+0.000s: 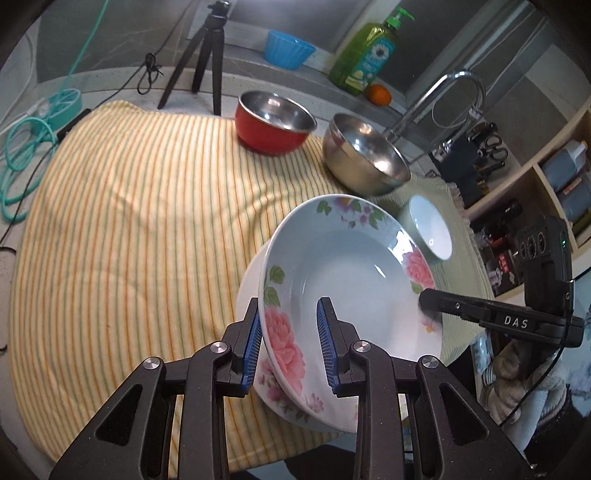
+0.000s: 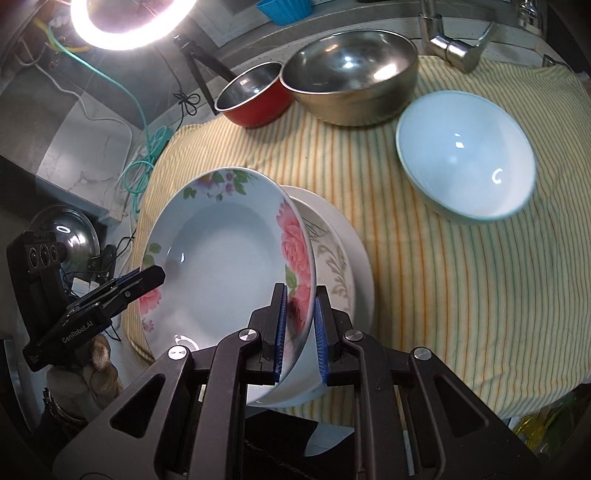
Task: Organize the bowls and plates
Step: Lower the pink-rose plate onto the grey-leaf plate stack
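A floral deep plate (image 1: 351,280) (image 2: 229,258) is held tilted above a white plate (image 1: 248,284) (image 2: 347,251) on the striped cloth. My left gripper (image 1: 290,339) straddles its near rim with a visible gap to the right pad. My right gripper (image 2: 300,328) is shut on the opposite rim and shows in the left wrist view (image 1: 428,301). A white bowl (image 2: 465,155) (image 1: 430,229), a steel bowl (image 2: 351,70) (image 1: 365,155) and a red bowl (image 2: 255,96) (image 1: 275,123) stand farther back.
A yellow striped cloth (image 1: 129,221) covers the counter. A tripod (image 1: 207,59), blue bowl (image 1: 288,48), soap bottle (image 1: 365,55), orange (image 1: 379,95) and faucet (image 1: 450,92) stand behind. A ring light (image 2: 125,22) glares top left. Shelves (image 1: 546,184) stand right.
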A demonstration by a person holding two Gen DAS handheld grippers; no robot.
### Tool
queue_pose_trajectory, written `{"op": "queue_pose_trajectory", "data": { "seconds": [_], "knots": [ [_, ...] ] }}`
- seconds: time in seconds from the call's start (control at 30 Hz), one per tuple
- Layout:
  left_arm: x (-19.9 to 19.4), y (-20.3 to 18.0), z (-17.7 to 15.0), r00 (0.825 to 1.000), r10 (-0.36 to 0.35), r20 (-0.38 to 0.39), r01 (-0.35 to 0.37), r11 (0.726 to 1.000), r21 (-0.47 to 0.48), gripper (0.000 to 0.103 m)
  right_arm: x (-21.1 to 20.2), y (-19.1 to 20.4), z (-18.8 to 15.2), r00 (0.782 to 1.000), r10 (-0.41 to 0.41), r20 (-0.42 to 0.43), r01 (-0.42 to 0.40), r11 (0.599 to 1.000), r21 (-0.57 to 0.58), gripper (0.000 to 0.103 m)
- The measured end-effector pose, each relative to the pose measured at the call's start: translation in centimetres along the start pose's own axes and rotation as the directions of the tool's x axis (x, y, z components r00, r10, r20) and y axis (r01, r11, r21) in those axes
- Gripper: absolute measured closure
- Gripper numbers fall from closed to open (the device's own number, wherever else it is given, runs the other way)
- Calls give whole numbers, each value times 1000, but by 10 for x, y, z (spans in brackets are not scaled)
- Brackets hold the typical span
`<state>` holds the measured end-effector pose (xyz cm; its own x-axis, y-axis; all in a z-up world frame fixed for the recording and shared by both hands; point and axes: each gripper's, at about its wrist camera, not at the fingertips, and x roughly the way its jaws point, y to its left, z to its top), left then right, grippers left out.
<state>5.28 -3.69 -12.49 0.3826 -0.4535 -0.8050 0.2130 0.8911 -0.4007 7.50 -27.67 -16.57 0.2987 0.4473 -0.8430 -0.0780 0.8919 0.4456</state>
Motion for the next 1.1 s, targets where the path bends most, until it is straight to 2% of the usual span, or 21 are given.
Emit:
{"op": "queue_pose_trajectory", "data": {
  "seconds": [0.43,0.83,1.1],
  "knots": [
    [14,-10,-7,999,46,-30,-45,998,35,76,5,-7,-8,999,-40,0,40,999,-5,88],
    [18,-16,-9,989,144,-37,-139,985,103,76,12,-3,-11,998,-63,-7,62,998,-30,88],
    [24,-10,-11,986,152,-68,-145,985,92,76,15,0,-11,997,-77,-8,76,996,-43,88]
  ]
}}
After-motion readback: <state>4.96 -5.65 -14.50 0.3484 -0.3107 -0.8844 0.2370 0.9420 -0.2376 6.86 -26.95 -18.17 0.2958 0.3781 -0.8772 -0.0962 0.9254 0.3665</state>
